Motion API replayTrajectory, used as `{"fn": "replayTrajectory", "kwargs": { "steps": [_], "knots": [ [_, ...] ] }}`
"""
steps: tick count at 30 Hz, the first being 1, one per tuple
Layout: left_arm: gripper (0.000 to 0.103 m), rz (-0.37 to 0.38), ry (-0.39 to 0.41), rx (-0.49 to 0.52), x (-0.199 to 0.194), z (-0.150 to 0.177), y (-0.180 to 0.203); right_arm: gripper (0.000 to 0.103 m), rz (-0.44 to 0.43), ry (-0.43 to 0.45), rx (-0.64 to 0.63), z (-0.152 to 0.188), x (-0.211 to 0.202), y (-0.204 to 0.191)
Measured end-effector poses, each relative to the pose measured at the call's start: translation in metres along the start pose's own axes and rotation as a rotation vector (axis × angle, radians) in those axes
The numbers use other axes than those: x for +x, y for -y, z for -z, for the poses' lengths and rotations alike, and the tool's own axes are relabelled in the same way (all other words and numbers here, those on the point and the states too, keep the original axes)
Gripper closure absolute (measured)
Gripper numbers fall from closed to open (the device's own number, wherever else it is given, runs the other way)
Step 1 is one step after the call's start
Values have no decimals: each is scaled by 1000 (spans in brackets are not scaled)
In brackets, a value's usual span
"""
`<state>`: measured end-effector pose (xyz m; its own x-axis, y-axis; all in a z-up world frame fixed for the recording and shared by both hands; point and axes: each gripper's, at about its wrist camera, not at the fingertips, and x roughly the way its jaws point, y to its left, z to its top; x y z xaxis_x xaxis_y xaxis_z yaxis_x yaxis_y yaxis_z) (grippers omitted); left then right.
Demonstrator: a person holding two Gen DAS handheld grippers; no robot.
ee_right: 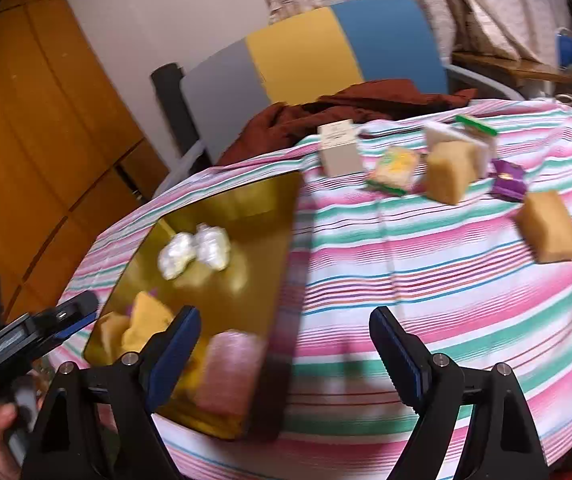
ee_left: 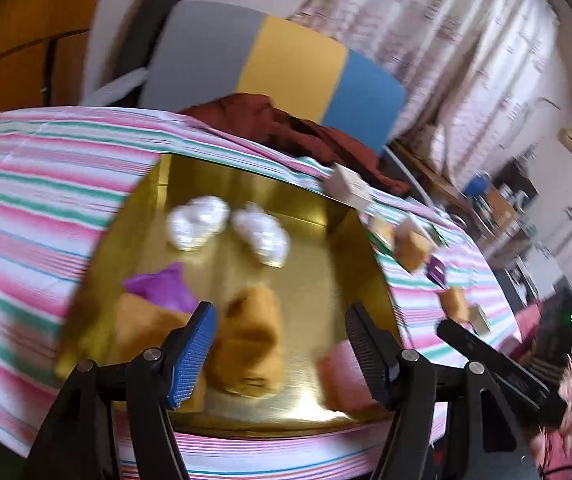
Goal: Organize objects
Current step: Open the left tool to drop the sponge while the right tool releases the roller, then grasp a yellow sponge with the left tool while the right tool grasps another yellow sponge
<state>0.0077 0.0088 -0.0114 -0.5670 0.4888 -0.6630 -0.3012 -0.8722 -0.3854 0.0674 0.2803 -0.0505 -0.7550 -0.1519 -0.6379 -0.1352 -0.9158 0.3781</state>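
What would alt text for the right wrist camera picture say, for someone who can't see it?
An open right gripper hangs empty over a striped tablecloth. To its left a gold tray holds two white wrapped bundles, yellow sponges and a pink block; more sponges and small boxes lie scattered beyond.

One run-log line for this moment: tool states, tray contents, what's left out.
left tool open, empty | right tool open, empty | gold tray holds white bundles, tan blocks | tan blocks, white box remain on striped cloth
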Motion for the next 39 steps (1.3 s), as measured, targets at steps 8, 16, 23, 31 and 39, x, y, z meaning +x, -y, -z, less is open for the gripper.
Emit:
{"fn": "replayTrajectory", "kwargs": {
  "steps": [8, 16, 23, 31, 39],
  "knots": [
    [35, 55, -92, 114, 24, 15, 48, 16, 94, -6, 81, 5, -1, 53],
    [35, 108, -134, 240, 33, 20, 91, 18, 210, 35, 105, 6, -7, 119],
    [35, 146, -178, 264, 45, 20, 114, 19, 335, 100, 127, -29, -10, 175],
    [35, 143, -211, 289, 55, 13, 132, 29, 363, 56, 111, -60, 21, 199],
    [35, 147, -249, 344, 81, -1, 158, 45, 375, 77, 79, -59, 33, 200]
  ]
}}
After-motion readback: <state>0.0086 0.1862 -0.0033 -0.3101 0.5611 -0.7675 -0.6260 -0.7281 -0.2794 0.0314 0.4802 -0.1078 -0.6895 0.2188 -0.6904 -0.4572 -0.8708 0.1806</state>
